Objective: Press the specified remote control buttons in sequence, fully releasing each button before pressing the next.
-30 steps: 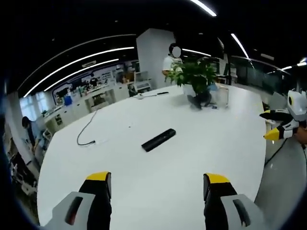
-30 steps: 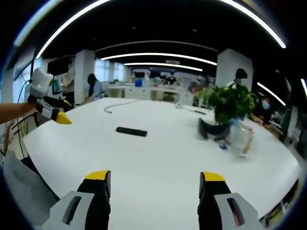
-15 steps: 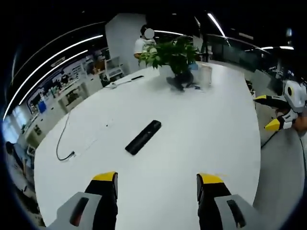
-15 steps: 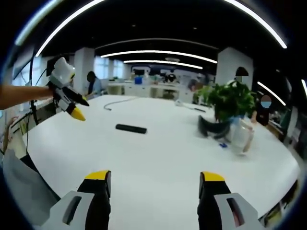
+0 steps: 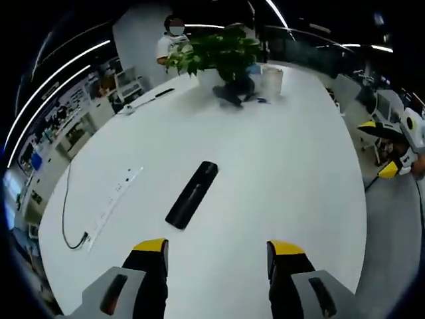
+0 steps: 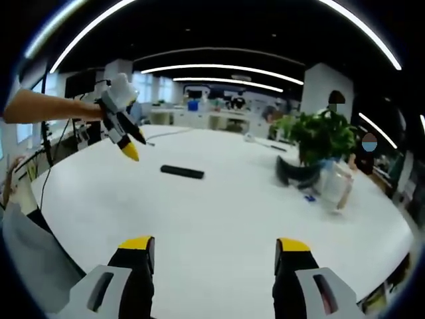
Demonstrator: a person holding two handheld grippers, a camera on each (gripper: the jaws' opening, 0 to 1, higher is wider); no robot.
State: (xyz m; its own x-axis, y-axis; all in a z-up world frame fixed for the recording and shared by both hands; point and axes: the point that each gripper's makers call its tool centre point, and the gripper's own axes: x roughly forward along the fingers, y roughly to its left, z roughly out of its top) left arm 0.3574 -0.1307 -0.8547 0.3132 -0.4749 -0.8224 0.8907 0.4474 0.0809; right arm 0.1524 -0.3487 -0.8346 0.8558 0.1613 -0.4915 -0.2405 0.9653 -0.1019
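Note:
A black remote control [image 5: 191,194] lies flat on the white table [image 5: 285,166], a short way ahead of my left gripper [image 5: 218,256], whose jaws stand apart with nothing between them. In the right gripper view the remote [image 6: 181,171] lies mid-table, and the left gripper [image 6: 133,143] hovers above the table to its left, tips pointing down, held by a person's arm. My right gripper [image 6: 211,249] is open and empty, back near the table's edge. It also appears at the right side of the left gripper view as the right gripper [image 5: 377,147], off the table.
A potted plant [image 5: 222,53] and a clear jug [image 6: 335,186] stand at the far side of the table. A power strip [image 5: 116,199] with a dark cable [image 5: 66,212] lies left of the remote. A person [image 5: 174,40] stands behind the plant.
My left gripper has moved forward over the table and tilted down, so the remote is now closer to it. The right gripper has stayed put. Both remain open.

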